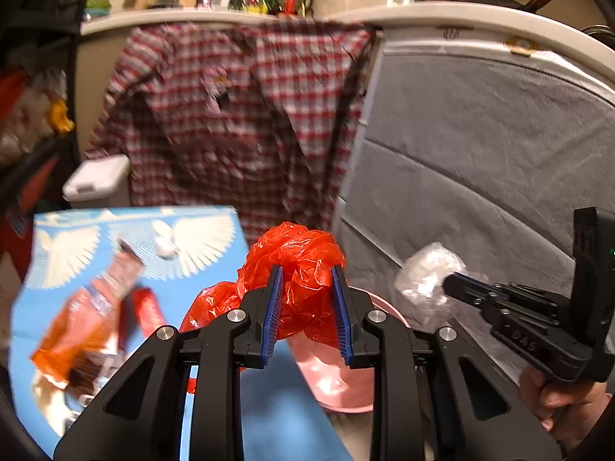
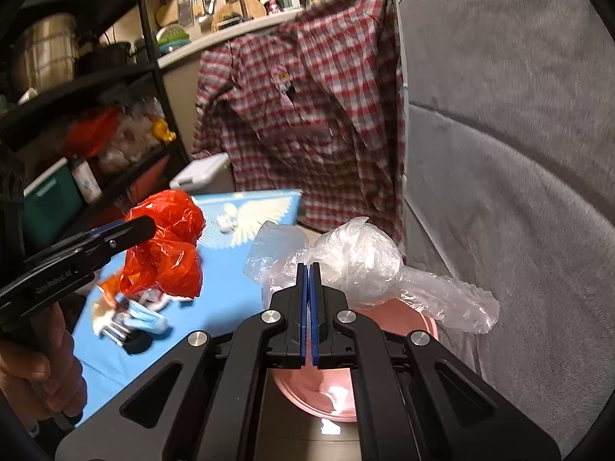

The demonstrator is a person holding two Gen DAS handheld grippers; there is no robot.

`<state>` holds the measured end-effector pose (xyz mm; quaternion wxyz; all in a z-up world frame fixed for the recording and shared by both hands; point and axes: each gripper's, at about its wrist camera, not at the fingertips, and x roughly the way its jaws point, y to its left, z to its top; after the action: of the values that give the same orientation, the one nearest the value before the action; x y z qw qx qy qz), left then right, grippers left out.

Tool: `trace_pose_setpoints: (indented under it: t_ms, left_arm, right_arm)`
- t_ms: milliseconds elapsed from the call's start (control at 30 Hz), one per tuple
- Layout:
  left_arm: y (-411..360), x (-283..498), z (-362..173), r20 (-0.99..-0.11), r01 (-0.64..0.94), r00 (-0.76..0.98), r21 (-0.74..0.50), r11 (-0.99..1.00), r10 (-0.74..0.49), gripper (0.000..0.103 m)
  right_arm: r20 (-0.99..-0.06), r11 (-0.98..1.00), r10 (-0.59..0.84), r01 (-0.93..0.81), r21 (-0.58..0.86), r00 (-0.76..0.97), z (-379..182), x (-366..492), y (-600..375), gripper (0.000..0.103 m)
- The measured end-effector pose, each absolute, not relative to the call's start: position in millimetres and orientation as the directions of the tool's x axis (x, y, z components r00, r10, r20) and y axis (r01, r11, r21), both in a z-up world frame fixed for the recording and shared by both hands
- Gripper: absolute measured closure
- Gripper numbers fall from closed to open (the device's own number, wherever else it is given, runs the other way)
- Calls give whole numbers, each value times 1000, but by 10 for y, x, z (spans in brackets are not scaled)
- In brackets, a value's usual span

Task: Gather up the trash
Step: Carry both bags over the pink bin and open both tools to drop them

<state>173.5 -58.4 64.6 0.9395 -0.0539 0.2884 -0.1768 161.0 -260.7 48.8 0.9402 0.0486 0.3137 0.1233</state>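
My left gripper (image 1: 306, 274) is shut on a crumpled red plastic bag (image 1: 300, 257) and holds it in the air above the near rim of a pink basin (image 1: 346, 380). The red bag also shows in the right wrist view (image 2: 169, 246), clamped by the left gripper (image 2: 148, 226). My right gripper (image 2: 309, 267) is shut on a crumpled clear plastic bag (image 2: 365, 261), held above the pink basin (image 2: 319, 388). In the left wrist view the right gripper (image 1: 447, 282) shows at the right with the clear bag (image 1: 426, 276).
A blue mat (image 1: 215, 238) with white fan prints carries an orange snack wrapper (image 1: 84, 322), a red wrapper (image 1: 148, 309) and a small white wad (image 1: 167, 249). A plaid shirt (image 1: 238, 115) hangs behind. Grey cloth (image 1: 480, 153) is at right; black shelving (image 2: 96, 77) at left.
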Motion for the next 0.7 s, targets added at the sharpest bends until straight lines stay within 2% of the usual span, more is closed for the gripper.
trace_pose_setpoints:
  t_ms: [233,700]
  left_arm:
    - [-823,1833,392,-561,340,730,-195,920,-389,78]
    - [-951,1992,218,-603,336,696,-208,919,-391,78]
  right_arm:
    - [-593,964,265,-202,172,760,354,1704,-2636,101]
    - [-616,968,248,-171,182,748,235,1818,-2698,101]
